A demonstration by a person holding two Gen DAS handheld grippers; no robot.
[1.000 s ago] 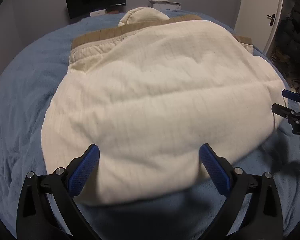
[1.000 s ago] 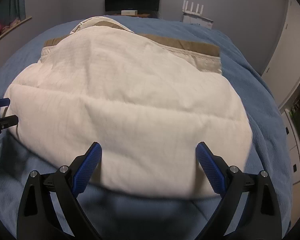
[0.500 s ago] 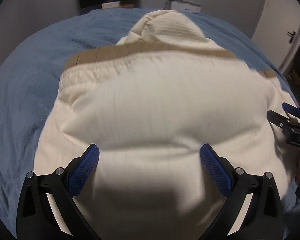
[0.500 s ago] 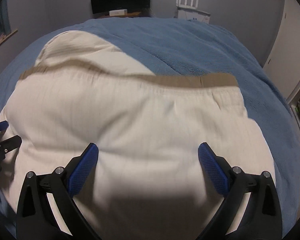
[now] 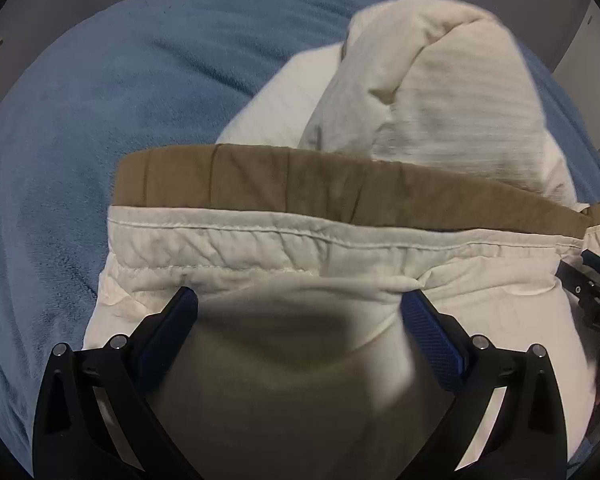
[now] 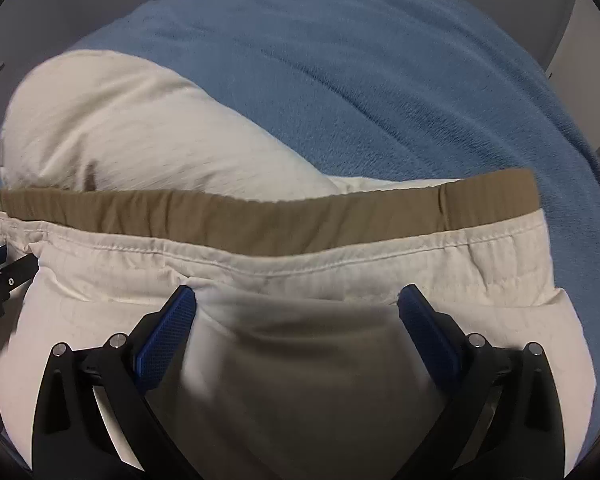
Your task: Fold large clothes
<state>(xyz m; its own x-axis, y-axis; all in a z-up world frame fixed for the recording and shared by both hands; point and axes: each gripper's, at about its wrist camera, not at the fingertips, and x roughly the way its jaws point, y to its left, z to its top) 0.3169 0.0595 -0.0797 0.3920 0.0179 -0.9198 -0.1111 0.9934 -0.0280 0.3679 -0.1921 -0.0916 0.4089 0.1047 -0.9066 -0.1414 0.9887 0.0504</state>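
Note:
A cream quilted jacket [image 5: 292,248] with a tan hem band [image 5: 320,188] lies folded on the blue bed; its hood [image 5: 440,64] sticks out beyond the band. It also shows in the right wrist view [image 6: 284,256] with the tan band [image 6: 260,216] and hood [image 6: 112,128]. My left gripper [image 5: 300,312] is open, low over the jacket's near fold, its pads pressing into the cloth. My right gripper [image 6: 296,304] is open in the same way. Each gripper shows at the other view's edge.
The blue fleece blanket [image 5: 100,100] covers the bed all around the jacket and also shows in the right wrist view [image 6: 400,80]. Grey walls, a dark screen and a white router stand beyond the far edge.
Both grippers moved forward and down over the jacket, from its near edge to close behind the stitched hem. The jacket now fills the lower part of both views.

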